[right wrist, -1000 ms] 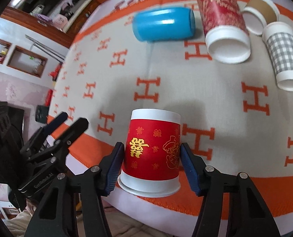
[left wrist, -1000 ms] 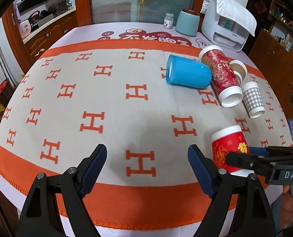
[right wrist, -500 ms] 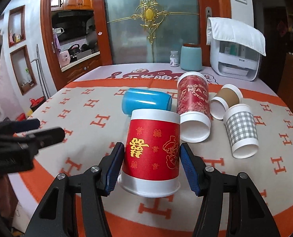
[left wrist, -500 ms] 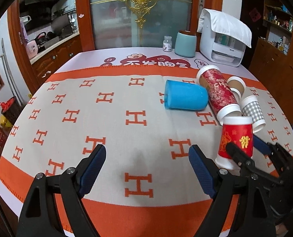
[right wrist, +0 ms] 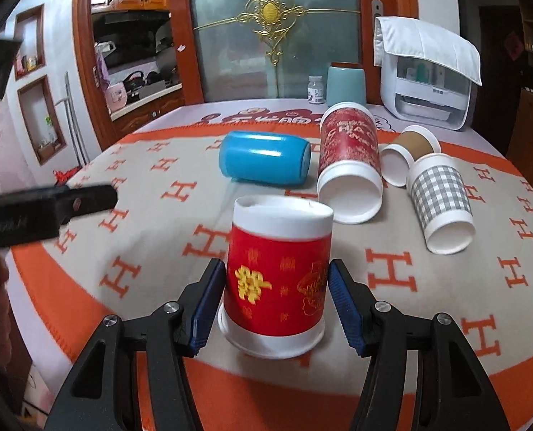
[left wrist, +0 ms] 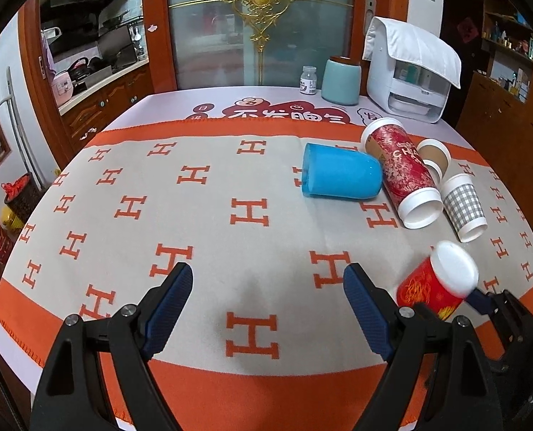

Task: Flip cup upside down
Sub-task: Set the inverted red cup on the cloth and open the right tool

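Right gripper pinches the red cup at mid-body, base tilted up, likely to seat it rim-down on the blanket. Left gripper spread wide, holding nothing.

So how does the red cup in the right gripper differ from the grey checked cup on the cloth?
The red cup is held between the right gripper's pads, closed base uppermost; the grey checked cup lies loose on its side, open mouth toward the camera. The red cup bears gold designs; the checked one has a grey-and-white grid. Both are paper cups with white rims.
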